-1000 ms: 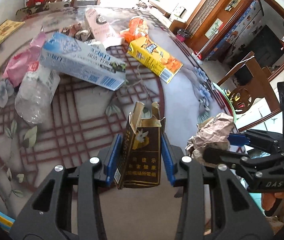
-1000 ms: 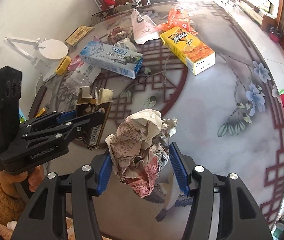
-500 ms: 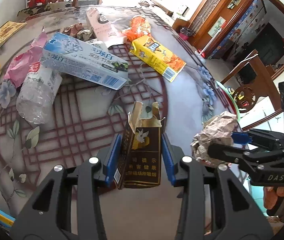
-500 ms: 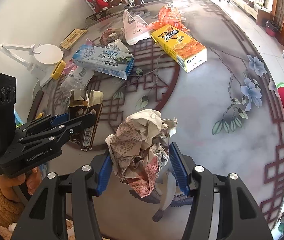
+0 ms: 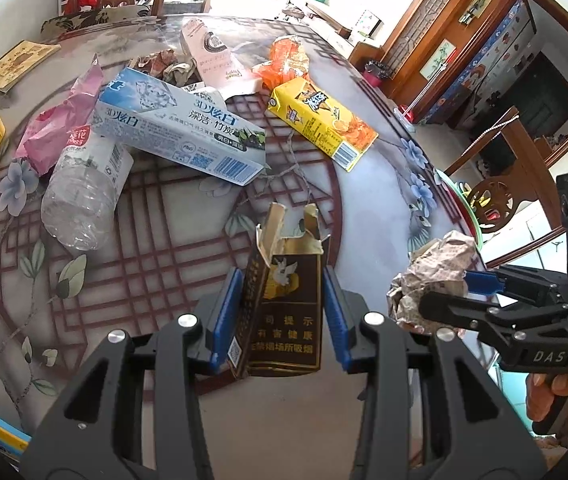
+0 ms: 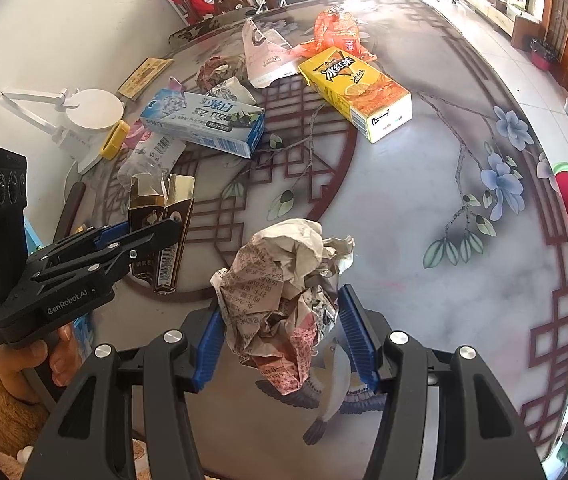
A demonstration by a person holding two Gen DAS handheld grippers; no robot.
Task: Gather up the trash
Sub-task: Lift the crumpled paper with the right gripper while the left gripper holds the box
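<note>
My left gripper [image 5: 282,280] is shut on a dark brown and gold cigarette pack [image 5: 288,304] with a torn-open top, held upright above the table. My right gripper [image 6: 280,320] is shut on a crumpled ball of newspaper [image 6: 280,276], also held off the table. The two grippers hang side by side. The right gripper [image 5: 464,292] with the newspaper ball [image 5: 436,268] shows at the right of the left wrist view. The left gripper [image 6: 140,236] with the pack [image 6: 164,216] shows at the left of the right wrist view.
More litter lies on the far part of the round patterned table [image 6: 424,240]: a blue-white toothpaste box [image 5: 176,132], a yellow tea carton [image 5: 320,120], a clear plastic bottle [image 5: 84,188], a pink wrapper [image 5: 64,128], an orange bag [image 5: 288,60]. A white lamp [image 6: 92,110] stands at the left.
Both grippers keep the same hold on their items. The litter on the table only shifts slightly in each view.
</note>
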